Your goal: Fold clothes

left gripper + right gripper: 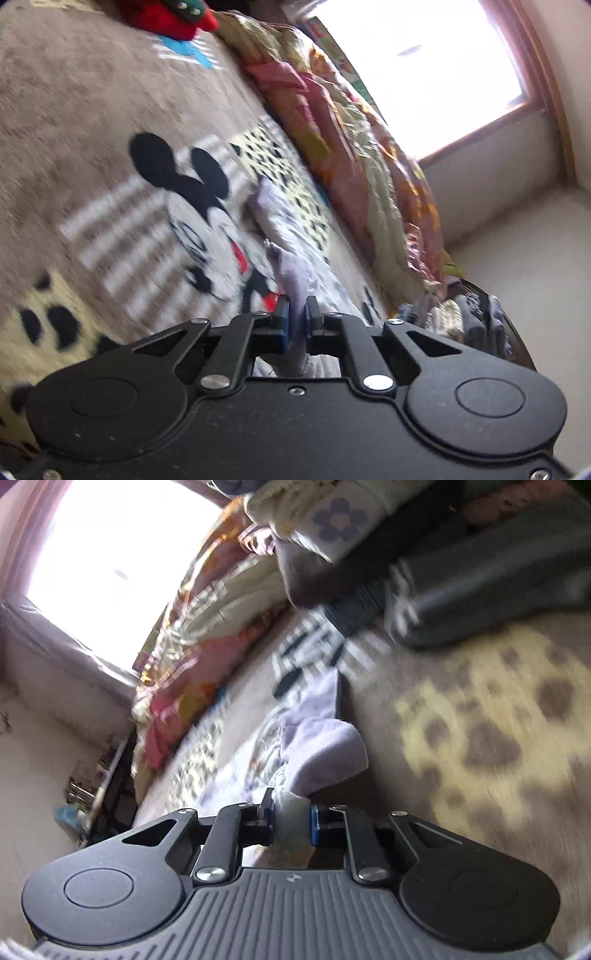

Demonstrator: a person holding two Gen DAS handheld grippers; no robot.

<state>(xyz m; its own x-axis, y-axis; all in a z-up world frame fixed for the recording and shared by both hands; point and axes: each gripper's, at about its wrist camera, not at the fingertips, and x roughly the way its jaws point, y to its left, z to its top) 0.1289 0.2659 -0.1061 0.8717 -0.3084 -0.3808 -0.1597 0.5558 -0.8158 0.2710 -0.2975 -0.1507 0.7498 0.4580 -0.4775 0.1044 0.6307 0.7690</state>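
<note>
A small pale lilac garment [284, 229] with a printed pattern lies on a brown cartoon-mouse blanket [92, 147] on a bed. In the left wrist view my left gripper [297, 314] is shut on a thin lilac edge of it, which runs between the blue pads. In the right wrist view my right gripper [291, 808] is shut on a bunched white and lilac fold of the same garment [317, 738]; the rest of the cloth trails away from the jaws across the blanket [480, 720]. Both views are motion-blurred.
A crumpled floral quilt [354, 147] lies along the window side of the bed. A red soft toy [173, 18] sits at the far end. Dark folded clothes [480, 579] and a flower-print cloth [340, 520] are stacked on the bed. A dark basket of clothes [469, 314] stands by the wall.
</note>
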